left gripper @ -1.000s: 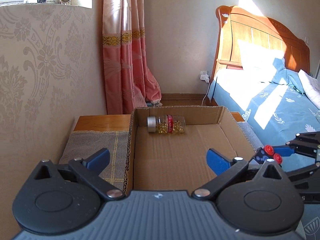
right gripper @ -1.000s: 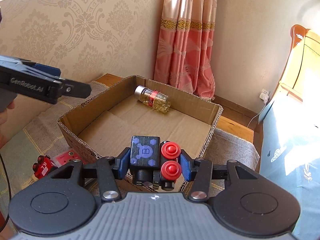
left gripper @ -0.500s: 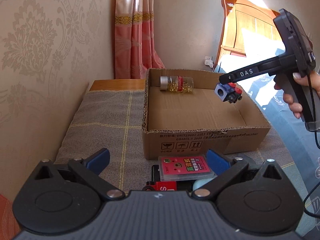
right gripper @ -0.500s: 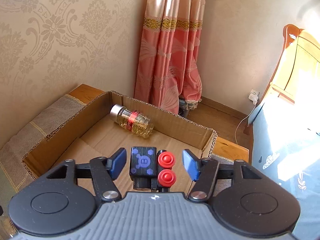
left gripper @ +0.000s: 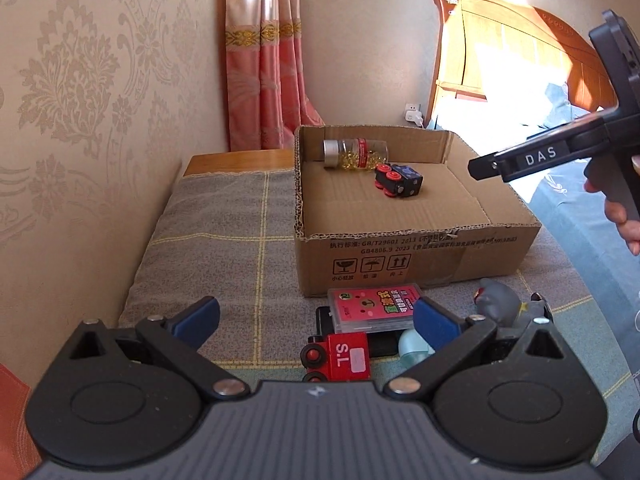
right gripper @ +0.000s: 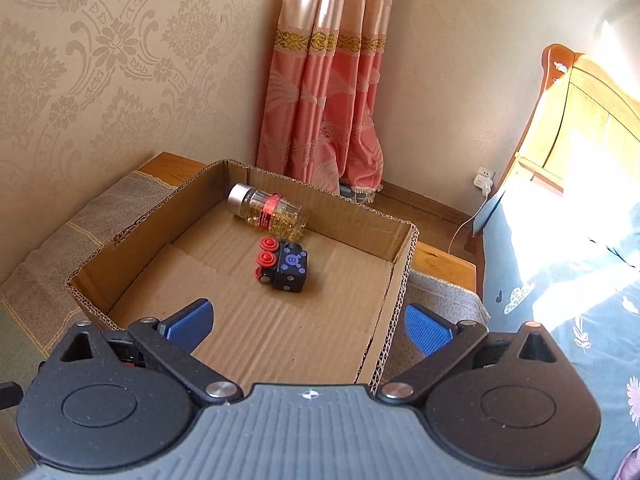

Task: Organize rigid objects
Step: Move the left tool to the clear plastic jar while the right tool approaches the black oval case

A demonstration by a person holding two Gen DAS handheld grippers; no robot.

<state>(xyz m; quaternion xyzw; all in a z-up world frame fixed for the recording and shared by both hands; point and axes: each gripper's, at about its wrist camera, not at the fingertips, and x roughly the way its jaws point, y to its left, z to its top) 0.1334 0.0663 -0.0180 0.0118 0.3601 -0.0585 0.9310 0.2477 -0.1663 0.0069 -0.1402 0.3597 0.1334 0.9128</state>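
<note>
Two things now lie in the cardboard box [left gripper: 420, 254]: the capsule bottle [left gripper: 355, 153] on its side against the far wall, and just in front of it the dark blue toy train car [left gripper: 400, 180] with red wheels, tipped onto its side on the box floor.

On the left of the scene, the left gripper [left gripper: 316, 318] hovers with its blue pads spread wide and nothing between them, low over the objects still waiting on the grey plaid cloth [left gripper: 224, 232] in front of the box: a red toy train car [left gripper: 340, 356] marked S.L, a pink card case [left gripper: 372, 308], a pale blue piece [left gripper: 412, 346] and a grey figure [left gripper: 498, 302].

Further right, the right gripper [right gripper: 308, 320] has just been opening its jaws; a second ago they were clamped on the blue car, and now they stand fully apart and empty above the near part of the box. In the left wrist view that gripper [left gripper: 480, 168] hangs over the box's right side, held by a hand [left gripper: 620, 216].

The release means one more item is sorted. Judging by the left gripper's position, the red car or the card case looks like the next pick.
</note>
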